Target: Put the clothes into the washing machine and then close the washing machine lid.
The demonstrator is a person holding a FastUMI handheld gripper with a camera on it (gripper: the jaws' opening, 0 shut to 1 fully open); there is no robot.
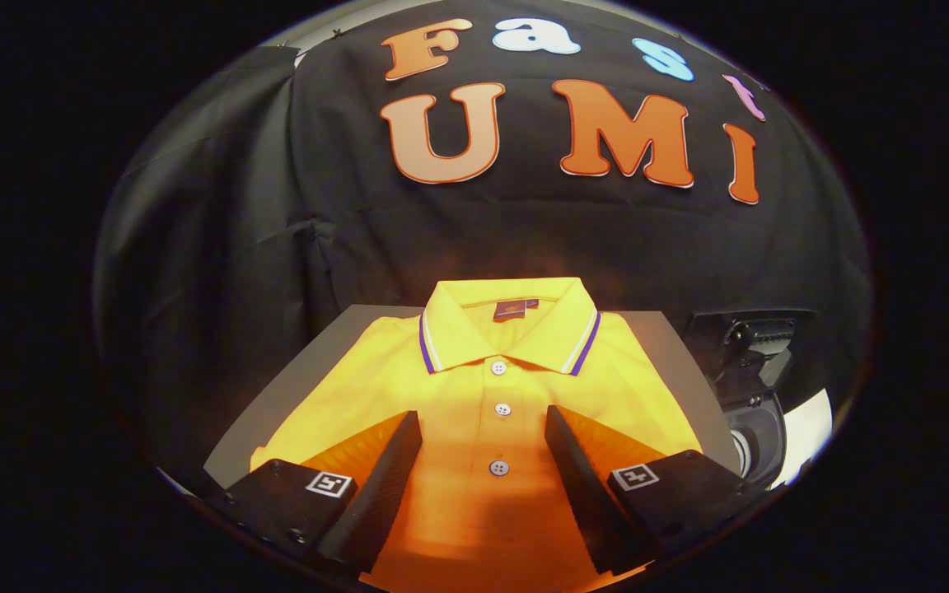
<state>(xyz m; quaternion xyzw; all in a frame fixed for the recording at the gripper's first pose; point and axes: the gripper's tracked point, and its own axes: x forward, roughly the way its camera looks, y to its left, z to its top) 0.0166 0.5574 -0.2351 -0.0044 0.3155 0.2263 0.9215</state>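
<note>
A grey tabletop [293, 379] stands before the black cloth wall [277, 206].

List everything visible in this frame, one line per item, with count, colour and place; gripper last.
Polo shirt: one, yellow-orange with striped collar and white buttons, folded flat on the table, under and between the fingers.
Table: one, grey, beneath the shirt.
Washing machine: one, dark with a white body, partly seen right of the table.
Booth wall: black cloth, behind the table.
Gripper: one, open, fingers spread over the shirt's button placket.
</note>
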